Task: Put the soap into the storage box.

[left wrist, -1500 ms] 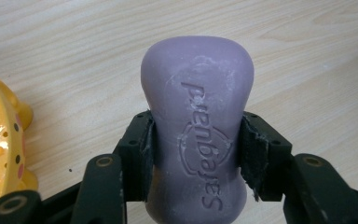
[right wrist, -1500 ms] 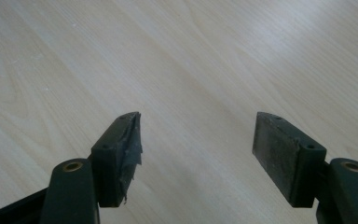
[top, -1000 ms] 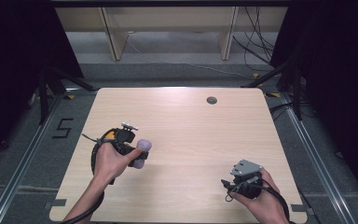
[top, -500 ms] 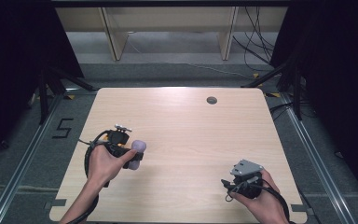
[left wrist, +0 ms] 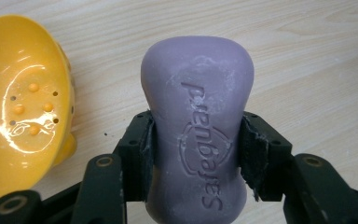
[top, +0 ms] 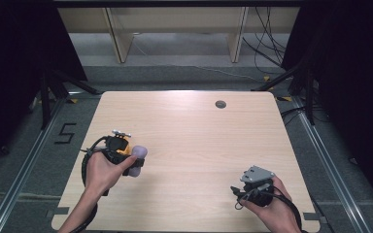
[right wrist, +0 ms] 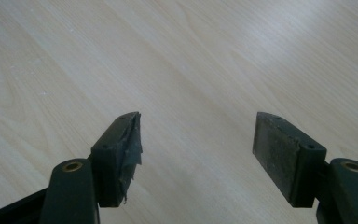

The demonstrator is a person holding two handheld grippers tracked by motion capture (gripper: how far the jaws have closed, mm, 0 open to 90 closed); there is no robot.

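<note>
A purple bar of soap (left wrist: 196, 88) with embossed lettering is clamped at its waist by my left gripper (left wrist: 196, 154), which is shut on it just above the wooden table. A glossy yellow soap dish (left wrist: 23, 102) with small drain holes lies just to its left, empty. In the high view the soap (top: 139, 155) sticks out to the right of the left gripper (top: 132, 164), with the yellow dish (top: 123, 151) tucked beside it at the table's left. My right gripper (top: 243, 190) rests near the front right corner, its jaws open over bare wood (right wrist: 196, 154).
The light wooden table (top: 199, 136) has a round cable hole (top: 220, 104) at the back right. Pale shelf legs (top: 119, 41) stand on the floor beyond the far edge, with dark stands on both sides.
My left gripper has shifted slightly left and toward the near edge, still carrying the soap. The right gripper has stayed where it was.
</note>
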